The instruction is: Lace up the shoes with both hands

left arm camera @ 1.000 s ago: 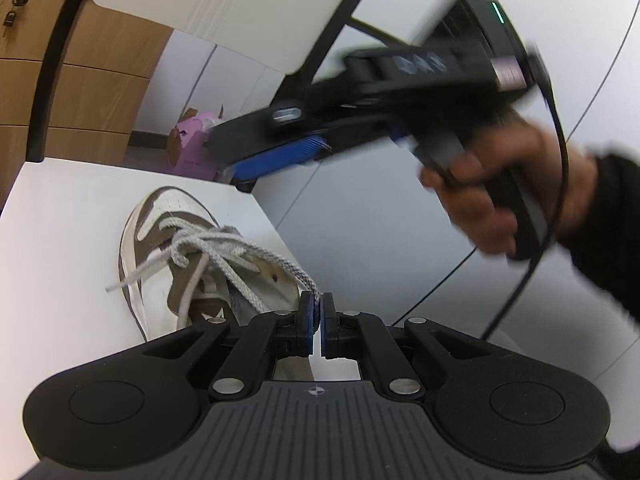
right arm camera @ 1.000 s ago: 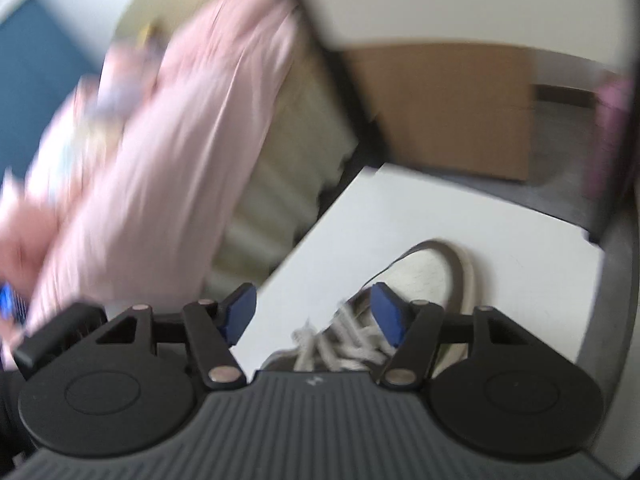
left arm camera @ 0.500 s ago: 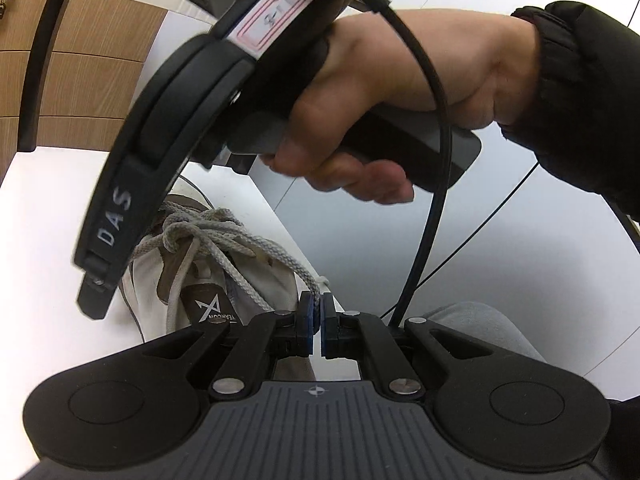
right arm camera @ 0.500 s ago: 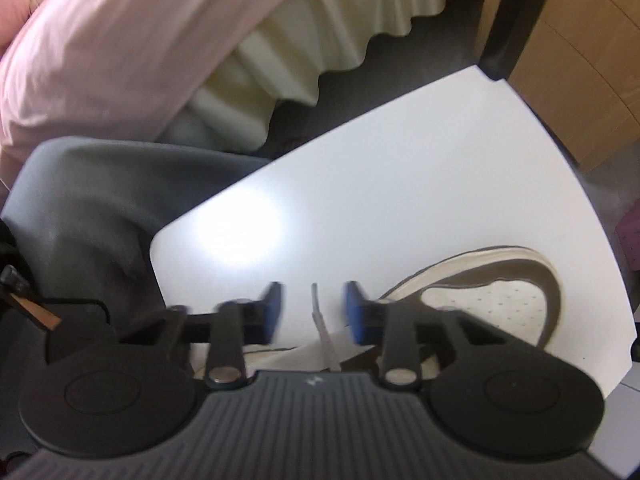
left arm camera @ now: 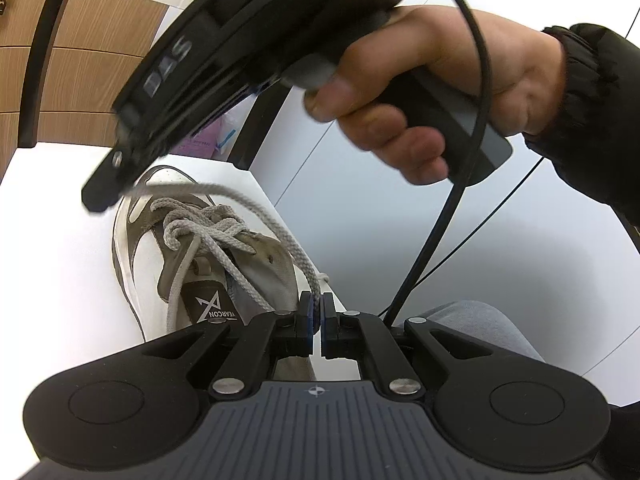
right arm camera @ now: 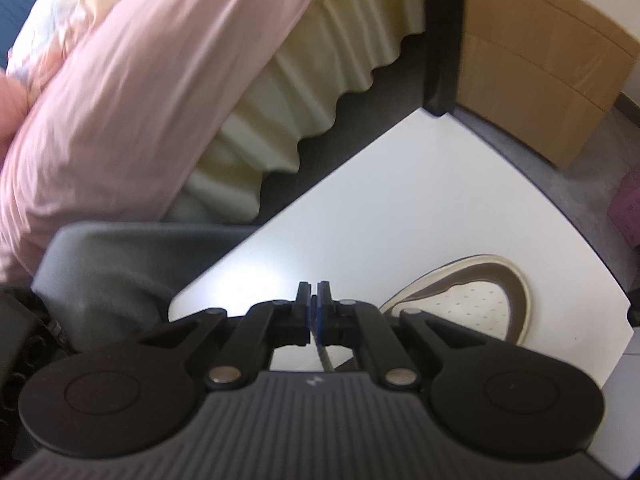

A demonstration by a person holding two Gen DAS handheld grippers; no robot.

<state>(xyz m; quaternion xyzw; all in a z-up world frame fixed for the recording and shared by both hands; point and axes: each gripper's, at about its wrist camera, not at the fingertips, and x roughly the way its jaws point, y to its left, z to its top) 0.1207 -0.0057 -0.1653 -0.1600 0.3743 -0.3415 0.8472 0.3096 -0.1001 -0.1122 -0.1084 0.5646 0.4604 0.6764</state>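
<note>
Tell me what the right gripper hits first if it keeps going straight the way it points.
Most likely the bare white tabletop. The right gripper, shut on a shoelace, points steeply down at it, left of the shoe's toe. Depth is hard to judge through this lens.

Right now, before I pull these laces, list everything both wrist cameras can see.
white-and-taupe leather sneaker: one, on the white table, toe pointing away from the left camera
grey woven shoelace: loosely crossed over the tongue, one end in each gripper
white table: one, under the sneaker
pink quilt: one, on the bed beyond the table
wooden drawer cabinet: one, brown, behind the table
left gripper: black, jaws shut on a lace end
right gripper: black, jaws shut on the other end
</note>
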